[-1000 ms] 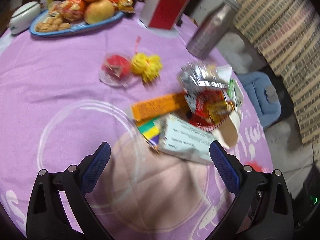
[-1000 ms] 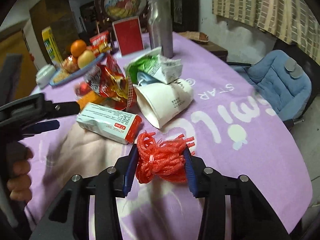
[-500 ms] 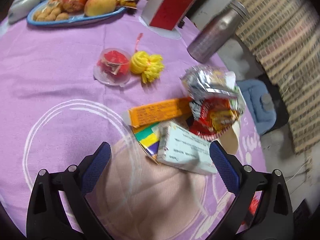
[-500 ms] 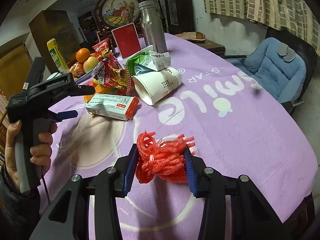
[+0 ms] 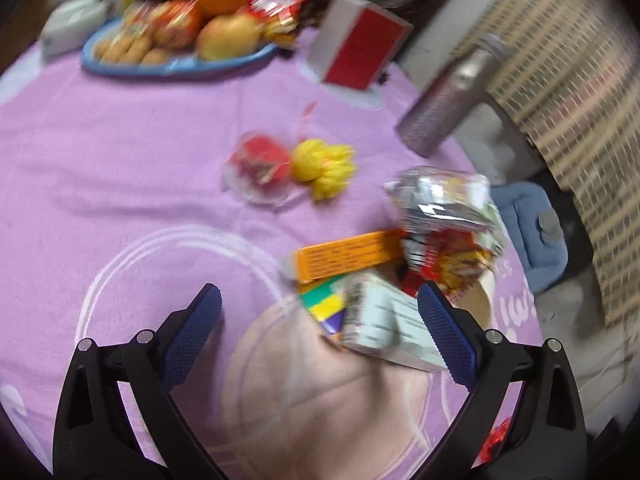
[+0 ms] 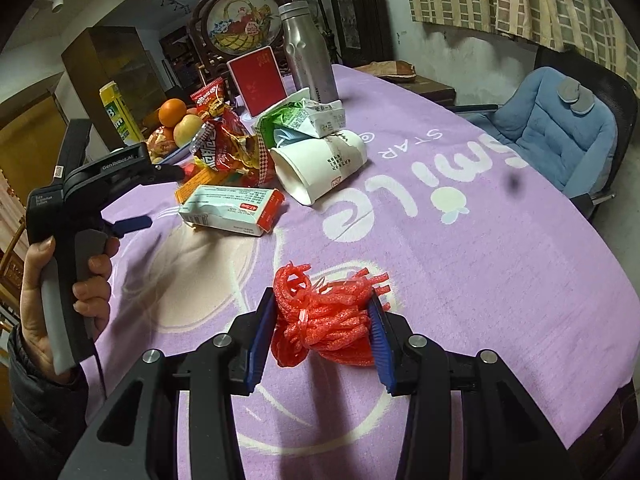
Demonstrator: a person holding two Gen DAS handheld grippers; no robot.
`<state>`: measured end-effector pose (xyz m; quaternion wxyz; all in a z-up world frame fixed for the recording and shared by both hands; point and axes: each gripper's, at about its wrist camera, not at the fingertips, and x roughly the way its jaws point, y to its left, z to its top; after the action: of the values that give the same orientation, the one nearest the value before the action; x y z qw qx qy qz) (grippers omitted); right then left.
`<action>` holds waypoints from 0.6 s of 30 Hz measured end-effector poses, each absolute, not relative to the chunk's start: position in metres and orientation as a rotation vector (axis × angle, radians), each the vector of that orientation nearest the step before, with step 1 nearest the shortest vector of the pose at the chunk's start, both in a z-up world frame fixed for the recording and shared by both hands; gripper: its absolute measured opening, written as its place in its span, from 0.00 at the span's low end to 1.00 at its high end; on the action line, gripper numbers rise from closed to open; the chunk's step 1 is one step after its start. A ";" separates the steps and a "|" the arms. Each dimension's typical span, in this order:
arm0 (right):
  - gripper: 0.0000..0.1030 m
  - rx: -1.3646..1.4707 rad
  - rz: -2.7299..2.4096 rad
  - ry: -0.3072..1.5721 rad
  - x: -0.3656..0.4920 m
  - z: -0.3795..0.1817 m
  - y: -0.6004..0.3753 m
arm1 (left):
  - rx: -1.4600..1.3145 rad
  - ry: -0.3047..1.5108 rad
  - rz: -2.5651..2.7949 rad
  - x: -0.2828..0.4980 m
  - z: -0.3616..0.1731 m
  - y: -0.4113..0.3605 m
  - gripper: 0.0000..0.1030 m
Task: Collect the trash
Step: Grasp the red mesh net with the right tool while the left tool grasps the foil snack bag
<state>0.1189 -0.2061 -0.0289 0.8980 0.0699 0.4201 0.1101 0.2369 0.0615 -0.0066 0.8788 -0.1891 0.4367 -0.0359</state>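
Note:
My right gripper [image 6: 322,332] is shut on a red foam net [image 6: 326,320], held just above the purple tablecloth [image 6: 460,280]. A heap of trash lies beyond it: a white medicine box [image 6: 230,210], a paper cup on its side [image 6: 320,164], a red snack bag [image 6: 226,146] and a green-white wrapper [image 6: 300,118]. My left gripper [image 5: 320,336] is open and empty above the cloth, near the white box [image 5: 384,324], an orange box [image 5: 344,256] and the snack bags [image 5: 444,232]. A yellow foam net [image 5: 324,164] and a clear cup with red scraps [image 5: 258,168] lie farther off.
A blue plate of fruit and biscuits [image 5: 180,36], a red-white box [image 5: 356,46] and a steel bottle [image 5: 448,100] stand at the far side. A blue padded chair [image 6: 560,128] is beside the table. The table edge runs close on the right.
My right gripper has risen and drawn back with the red net. My left gripper has swung over the table, still open, its view now blurred.

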 end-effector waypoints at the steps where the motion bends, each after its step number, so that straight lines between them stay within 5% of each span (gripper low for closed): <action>1: 0.43 0.145 0.234 0.868 0.118 -0.028 -0.206 | -0.341 0.881 -0.067 0.235 -0.003 0.054 0.92; 18: 0.43 0.189 0.275 0.856 0.122 -0.025 -0.220 | -0.364 0.968 -0.131 0.300 0.016 -0.009 0.90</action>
<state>0.1220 -0.2204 -0.0250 0.8963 0.0910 0.4131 0.1328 0.2998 -0.0087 0.0156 0.8672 -0.1738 0.4625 -0.0627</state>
